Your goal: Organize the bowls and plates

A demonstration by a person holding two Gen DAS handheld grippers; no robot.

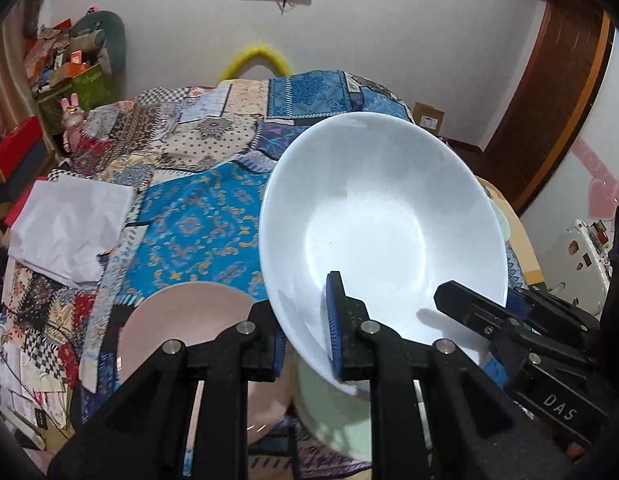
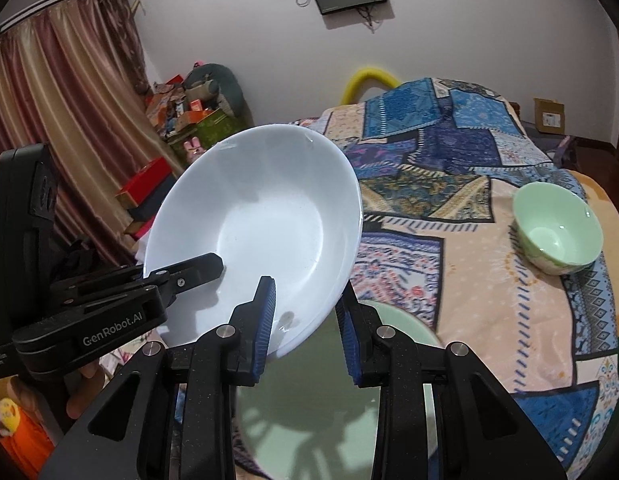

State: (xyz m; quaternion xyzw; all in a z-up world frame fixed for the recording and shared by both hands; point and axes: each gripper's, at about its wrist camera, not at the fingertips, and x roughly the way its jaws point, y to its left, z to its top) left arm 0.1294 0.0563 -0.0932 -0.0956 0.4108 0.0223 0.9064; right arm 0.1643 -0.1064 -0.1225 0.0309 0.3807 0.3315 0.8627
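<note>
Both jaws on white bowl (image 1: 383, 216) rim

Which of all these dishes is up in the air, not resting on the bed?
The big white plate: both grippers pinch its rim and it hangs tilted. The small green bowl, pink plate and pale green plate lie below.

Our left tool (image 1: 307, 334) and right tool (image 2: 305, 326) are black with silver screws, blue ribbed pads (image 2: 265, 320) and white "GenRobot.AI" lettering.
</note>
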